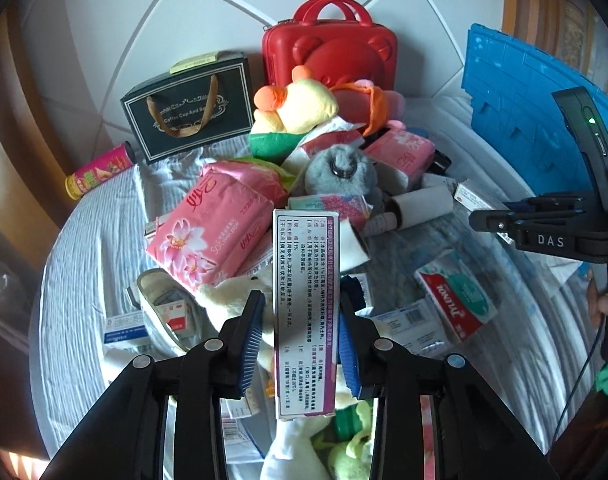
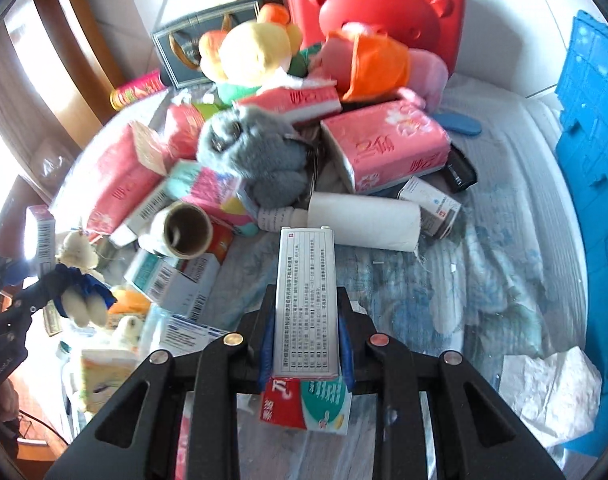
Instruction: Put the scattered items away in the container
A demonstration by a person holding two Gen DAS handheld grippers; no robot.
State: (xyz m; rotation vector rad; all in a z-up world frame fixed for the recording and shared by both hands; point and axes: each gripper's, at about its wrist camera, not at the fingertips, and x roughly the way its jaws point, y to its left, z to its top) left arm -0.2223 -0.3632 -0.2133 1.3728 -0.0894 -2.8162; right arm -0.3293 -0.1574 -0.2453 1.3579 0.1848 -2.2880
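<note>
Your left tongs (image 1: 300, 336) were spread, their blue pads (image 1: 251, 336) standing apart on either side of a long white medicine box (image 1: 304, 312) without visibly touching it; whether that box was actually held there you could not tell from this view. Your right tongs (image 2: 306, 340) were pinching a second printed white box (image 2: 307, 300) between the pads, above a red-and-green toothpaste carton (image 2: 304, 408). The scattered items lay heaped on the bed (image 2: 464, 280): pink tissue packs (image 1: 208, 232), a grey plush (image 2: 256, 152), a yellow plush (image 1: 296, 108), a paper roll (image 2: 364, 220) and a cardboard tube (image 2: 188, 230). At the far side stood the red case (image 1: 328, 52) beside a dark gift bag (image 1: 188, 108), and the blue container (image 1: 536, 120) rose at the right edge.
</note>
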